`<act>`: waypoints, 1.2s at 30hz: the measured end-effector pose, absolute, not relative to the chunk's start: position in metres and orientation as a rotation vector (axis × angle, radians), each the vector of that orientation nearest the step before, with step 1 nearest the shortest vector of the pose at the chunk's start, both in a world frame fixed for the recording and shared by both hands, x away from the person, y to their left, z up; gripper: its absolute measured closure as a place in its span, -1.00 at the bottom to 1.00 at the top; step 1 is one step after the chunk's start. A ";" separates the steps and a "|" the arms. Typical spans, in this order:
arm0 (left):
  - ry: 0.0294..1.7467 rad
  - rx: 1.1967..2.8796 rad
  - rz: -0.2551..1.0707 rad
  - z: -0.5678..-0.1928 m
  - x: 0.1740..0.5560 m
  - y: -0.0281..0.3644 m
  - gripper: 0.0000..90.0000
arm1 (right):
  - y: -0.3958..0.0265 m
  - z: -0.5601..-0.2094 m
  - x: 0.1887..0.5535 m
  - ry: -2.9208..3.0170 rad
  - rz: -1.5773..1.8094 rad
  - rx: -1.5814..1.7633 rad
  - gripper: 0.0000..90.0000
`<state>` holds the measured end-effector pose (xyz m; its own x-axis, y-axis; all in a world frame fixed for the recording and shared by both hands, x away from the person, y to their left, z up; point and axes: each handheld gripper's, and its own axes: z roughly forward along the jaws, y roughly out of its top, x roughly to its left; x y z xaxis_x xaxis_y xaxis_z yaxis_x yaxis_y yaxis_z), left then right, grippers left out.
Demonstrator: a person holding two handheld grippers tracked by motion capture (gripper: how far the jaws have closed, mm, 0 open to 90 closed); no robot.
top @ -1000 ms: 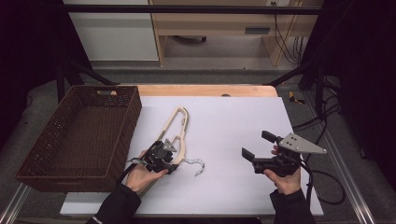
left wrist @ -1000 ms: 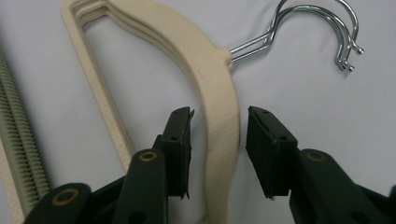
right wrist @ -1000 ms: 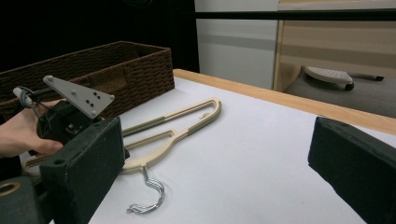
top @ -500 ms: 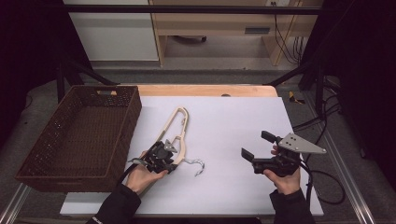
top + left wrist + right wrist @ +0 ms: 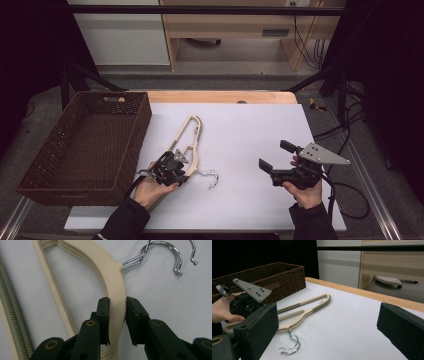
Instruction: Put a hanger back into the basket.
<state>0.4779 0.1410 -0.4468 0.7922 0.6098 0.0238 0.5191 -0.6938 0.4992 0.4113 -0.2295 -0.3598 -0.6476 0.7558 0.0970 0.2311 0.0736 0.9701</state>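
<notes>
Left gripper (image 5: 117,322) — jaws have just been closing, and the pads now clamp the curved neck of the cream hangers (image 5: 110,272), pressing on either side of the plastic. The hangers lie stacked on the white table (image 5: 250,125), arms stretching away ahead of this gripper; their metal hooks (image 5: 172,257) sit just past the jaws, to the right in the left gripper view. A brown wicker basket (image 5: 85,145) stands close on the outer side of the left gripper. Right gripper (image 5: 277,160) — held well apart from the hangers, jaws spread wide, nothing between them.
</notes>
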 end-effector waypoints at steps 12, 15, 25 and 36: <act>0.822 2.514 0.286 -0.446 0.475 0.140 0.62 | -0.226 -0.362 0.412 1.947 1.602 0.972 -0.87; 0.818 2.513 0.291 -0.445 0.475 0.140 0.62 | -0.219 -0.365 0.416 1.978 1.618 0.960 -0.75; 0.804 2.495 0.309 -0.441 0.473 0.143 0.63 | -0.140 -0.387 0.451 2.260 1.478 0.839 -0.51; 0.800 2.455 0.304 -0.433 0.472 0.149 0.64 | -0.078 -0.418 0.486 2.465 1.366 0.767 -0.14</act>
